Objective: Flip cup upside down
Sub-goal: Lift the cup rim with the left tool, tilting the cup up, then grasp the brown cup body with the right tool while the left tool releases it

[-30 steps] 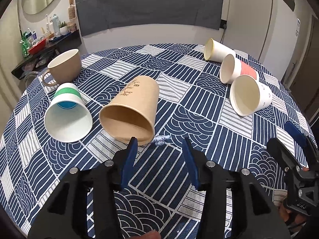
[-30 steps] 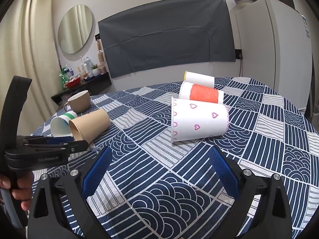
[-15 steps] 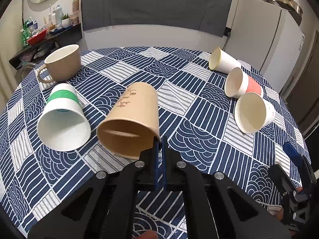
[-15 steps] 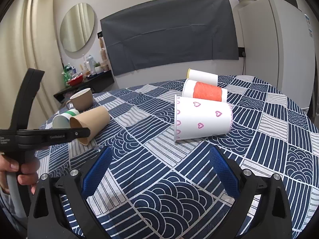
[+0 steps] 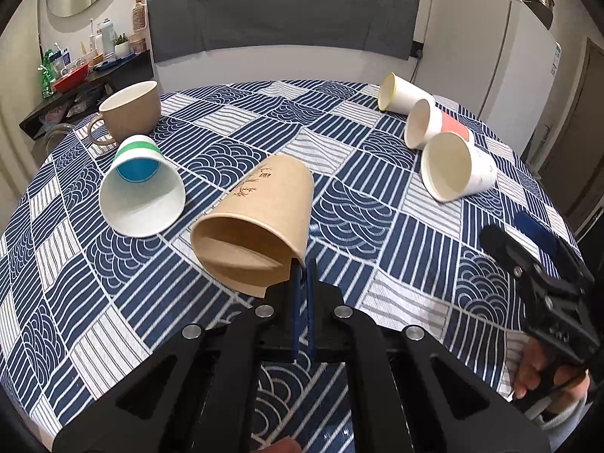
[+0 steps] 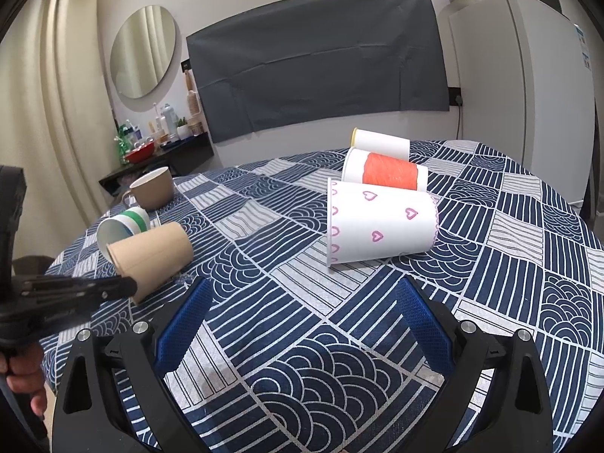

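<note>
1. We hold the brown paper cup [image 5: 260,222] with the left hand-held gripper [image 5: 302,279]; its two blue fingers [image 5: 295,302] are pressed together on the near rim of the cup, at the rim's right side, one finger inside the mouth and one outside

2. The cup lies on its side over the desk [image 5: 377,249]. Its open mouth looks toward us and a little to the left, and its closed bottom points away, so the long axis runs almost straight forward from the gripper. From the right wrist view the mouth end seems a little lifted from the cloth, but we cannot tell this for sure

3. The right hand-held gripper [image 6: 302,324] is released, with its jaws wide apart, and it holds nothing. It hangs over the cloth well apart from the brown cup; the white cup with hearts [image 6: 381,222] is ahead of it

4. The left hand is clearly the nearer one, so we judge that it must do the turn. Because the grip is at the rim, the bottom must go up and over until the mouth looks down on the cloth

5. The green striped cup [image 5: 139,188] lies just beside the brown cup on the left. We think the thin rim may bend or slip in the pinch during the turn
</note>
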### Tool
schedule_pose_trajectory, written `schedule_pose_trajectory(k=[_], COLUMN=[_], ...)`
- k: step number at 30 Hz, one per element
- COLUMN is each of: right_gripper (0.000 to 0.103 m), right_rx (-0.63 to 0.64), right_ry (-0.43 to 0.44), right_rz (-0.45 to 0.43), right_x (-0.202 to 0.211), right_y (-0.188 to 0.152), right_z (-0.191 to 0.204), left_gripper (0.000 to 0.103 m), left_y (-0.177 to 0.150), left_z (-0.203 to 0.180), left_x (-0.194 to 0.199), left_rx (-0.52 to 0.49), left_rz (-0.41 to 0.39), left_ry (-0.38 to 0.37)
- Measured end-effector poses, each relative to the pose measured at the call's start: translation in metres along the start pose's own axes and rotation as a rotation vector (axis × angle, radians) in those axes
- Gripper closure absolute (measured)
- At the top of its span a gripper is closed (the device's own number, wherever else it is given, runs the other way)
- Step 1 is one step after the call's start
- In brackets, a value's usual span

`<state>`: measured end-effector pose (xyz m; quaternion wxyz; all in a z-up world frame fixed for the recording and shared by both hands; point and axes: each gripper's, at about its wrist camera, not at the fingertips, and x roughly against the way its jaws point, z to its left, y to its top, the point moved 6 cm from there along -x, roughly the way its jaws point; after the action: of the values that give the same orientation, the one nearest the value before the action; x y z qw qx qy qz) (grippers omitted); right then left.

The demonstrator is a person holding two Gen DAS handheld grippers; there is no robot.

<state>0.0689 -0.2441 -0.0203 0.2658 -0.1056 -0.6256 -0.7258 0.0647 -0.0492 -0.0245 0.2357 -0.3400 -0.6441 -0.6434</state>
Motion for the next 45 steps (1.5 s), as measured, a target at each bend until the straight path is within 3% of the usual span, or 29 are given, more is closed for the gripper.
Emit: schedule_pose_trajectory(k=[16,18,20,21,22,24,26,31,45], right_gripper=[0.009,0.009,0.009,0.009,0.009,0.009,0.009,0.009,0.009], right_rx=[-0.006,-0.006,-0.006,-0.006,-0.006,-0.006,-0.006,-0.021,-0.146], right_ry=[-0.001,0.000,0.000,0.000,0.000,0.002,0.005,0.009,0.085], right_rz=[0.016,0.018,0.018,0.019,0.019,0.021,0.030,0.076,0.273], right_x=[-0.003,-0.003,-0.004,-0.004,-0.004,-0.004,-0.006,-0.013,-0.028], right_y=[-0.001,-0.001,-0.001,-0.001,-0.001,-0.001,-0.002,-0.004,0.005], right_z=[-0.001,-0.001,-0.001,-0.001,-0.001,-0.001,-0.001,-0.002,0.009], left_gripper=[0.097,0.090,0.065,0.041,0.031,0.027,0.012,0.006,0.006], left_y=[-0.028,-0.031,-0.035,-0.036,-0.037,-0.039,-0.040,-0.041,-0.039], left_z=[-0.021,-0.023,-0.024,-0.024,-0.025,-0.024,-0.021,-0.003,0.068], left_x=[0.009,0.009,0.010,0.011,0.013,0.019,0.022,0.032,0.028], left_rx=[-0.061,-0.071,-0.069,-0.072,-0.074,-0.084,-0.088,-0.082,-0.122], left_rz=[0.023,0.034,0.047,0.052,0.048,0.034,0.028,-0.010,-0.066], left_ry=[-0.042,-0.045,-0.068,-0.073,-0.082,-0.088,-0.088,-0.068,0.093])
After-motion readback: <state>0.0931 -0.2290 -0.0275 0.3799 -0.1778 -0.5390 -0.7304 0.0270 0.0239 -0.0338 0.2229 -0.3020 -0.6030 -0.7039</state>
